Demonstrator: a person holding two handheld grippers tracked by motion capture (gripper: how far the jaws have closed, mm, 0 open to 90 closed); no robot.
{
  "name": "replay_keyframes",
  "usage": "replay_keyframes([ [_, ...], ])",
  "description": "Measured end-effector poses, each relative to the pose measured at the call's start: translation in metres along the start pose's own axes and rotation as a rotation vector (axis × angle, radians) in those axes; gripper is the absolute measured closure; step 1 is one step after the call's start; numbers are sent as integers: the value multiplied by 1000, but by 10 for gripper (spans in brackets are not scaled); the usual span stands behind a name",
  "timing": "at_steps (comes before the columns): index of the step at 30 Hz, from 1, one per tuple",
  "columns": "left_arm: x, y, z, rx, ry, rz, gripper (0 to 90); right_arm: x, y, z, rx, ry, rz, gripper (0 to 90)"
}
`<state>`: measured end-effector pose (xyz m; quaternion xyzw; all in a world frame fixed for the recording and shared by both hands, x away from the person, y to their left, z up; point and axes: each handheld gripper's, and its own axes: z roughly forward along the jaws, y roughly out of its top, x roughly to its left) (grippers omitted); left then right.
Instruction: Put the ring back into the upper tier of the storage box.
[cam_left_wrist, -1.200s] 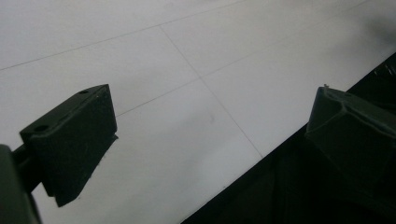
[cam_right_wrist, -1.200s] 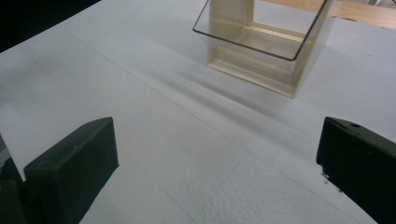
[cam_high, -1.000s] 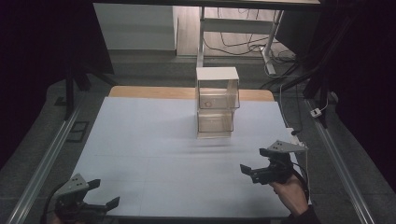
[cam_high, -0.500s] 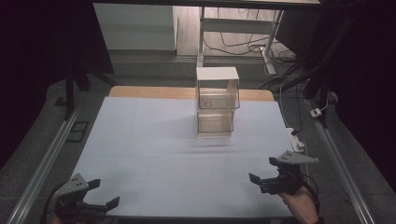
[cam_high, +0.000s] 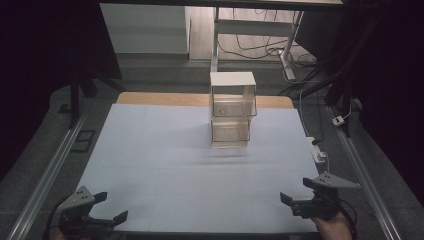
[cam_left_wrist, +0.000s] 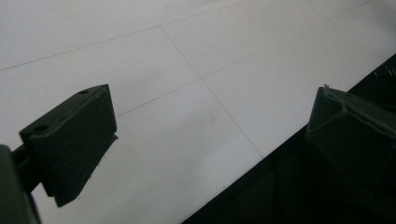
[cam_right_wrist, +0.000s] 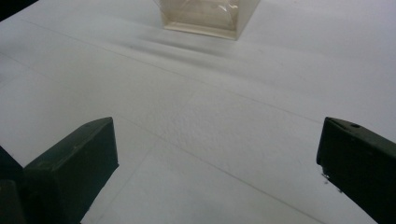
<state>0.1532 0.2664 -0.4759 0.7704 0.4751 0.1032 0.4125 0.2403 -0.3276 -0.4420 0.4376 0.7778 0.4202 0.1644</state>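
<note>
1. Jaws on both grippers stand wide apart with nothing between them; each gripper view shows bare sheet between the two black jaws.
2. White sheet (cam_high: 165, 165) covers the table, with faint fold lines crossing it.
3. Two clear boxes (cam_high: 232, 112) stand stacked toward the far middle of the sheet, the upper one capped by a white top; the lower box's base (cam_right_wrist: 208, 18) shows at the top of the right gripper view.
4. Right gripper (cam_high: 301, 192) sits at the near right corner, held by a hand (cam_high: 334, 229).
5. Left gripper (cam_high: 111, 207) sits at the near left corner, over the sheet's edge.
</note>
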Motion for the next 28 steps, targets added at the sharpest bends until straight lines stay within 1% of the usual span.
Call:
replay_keyframes([
  [3,0,0,0,0,0,0,19,-1,-6,-4,11,-10,9,0],
  [11,0,0,0,1,2,0,19,-1,-18,-12,53,-37,8,0],
  [14,0,-1,0,2,3,-1,19,0,-21,-15,53,-37,15,0],
  [21,0,0,1,11,10,-4,18,2,-26,-23,85,-37,25,0],
  [25,0,0,1,16,12,-5,18,3,-28,-24,109,-42,20,0],
  [28,1,1,1,11,6,-17,12,3,-28,-22,121,-40,22,0],
])
